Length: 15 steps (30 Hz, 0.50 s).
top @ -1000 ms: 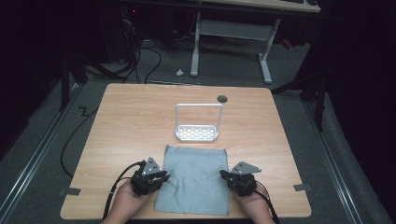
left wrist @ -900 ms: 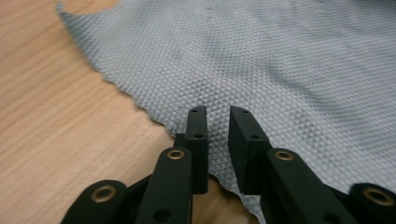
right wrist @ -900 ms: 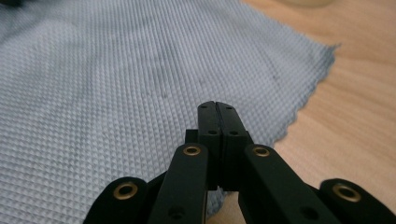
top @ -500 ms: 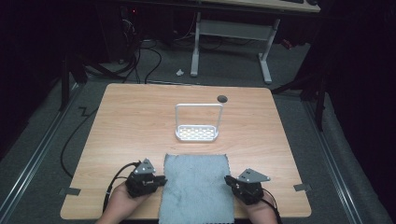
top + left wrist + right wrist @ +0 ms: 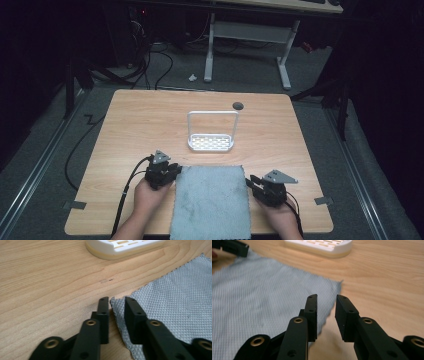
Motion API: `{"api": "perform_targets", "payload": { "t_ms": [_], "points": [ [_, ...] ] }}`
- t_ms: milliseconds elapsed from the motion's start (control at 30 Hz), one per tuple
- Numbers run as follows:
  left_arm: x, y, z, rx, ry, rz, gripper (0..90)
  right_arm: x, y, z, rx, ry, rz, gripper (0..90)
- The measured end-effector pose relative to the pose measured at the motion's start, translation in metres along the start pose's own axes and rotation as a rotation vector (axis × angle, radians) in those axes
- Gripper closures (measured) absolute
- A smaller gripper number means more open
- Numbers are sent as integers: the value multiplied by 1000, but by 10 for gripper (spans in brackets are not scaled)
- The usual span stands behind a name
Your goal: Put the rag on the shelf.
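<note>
cloth (image 5: 211, 200) — flat | long axis front-to-back (near end overhangs table (image 5: 145, 120))

no readable text, no labels, no brand marks, no numbers on any surface

The desk (image 5: 130, 125), light wood with rounded corners, fills the middle of the high view, a small dark round spot (image 5: 238, 105) near its upper edge. A white rack (image 5: 212, 142) with a slotted base and an upright loop stands at the centre. A grey cloth (image 5: 211, 200) lies flat below it, reaching over the desk's lower edge.
</note>
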State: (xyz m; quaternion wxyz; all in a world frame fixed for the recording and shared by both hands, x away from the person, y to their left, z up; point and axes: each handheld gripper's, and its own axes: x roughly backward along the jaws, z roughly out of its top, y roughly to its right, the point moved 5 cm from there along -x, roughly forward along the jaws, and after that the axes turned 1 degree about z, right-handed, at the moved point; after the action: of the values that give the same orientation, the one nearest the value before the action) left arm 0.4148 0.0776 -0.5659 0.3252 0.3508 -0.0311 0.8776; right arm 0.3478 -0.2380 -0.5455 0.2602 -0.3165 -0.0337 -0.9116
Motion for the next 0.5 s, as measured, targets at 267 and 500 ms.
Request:
{"api": "perform_targets", "payload": {
  "t_ms": [267,500],
  "points": [
    [0,2,-2,-3,-3,-16,885,-49,23,18,-43,-88,-52,690],
    [0,2,-2,-5,-4,-14,889,-53,17,20,11,-107,-46,863]
  ]
}}
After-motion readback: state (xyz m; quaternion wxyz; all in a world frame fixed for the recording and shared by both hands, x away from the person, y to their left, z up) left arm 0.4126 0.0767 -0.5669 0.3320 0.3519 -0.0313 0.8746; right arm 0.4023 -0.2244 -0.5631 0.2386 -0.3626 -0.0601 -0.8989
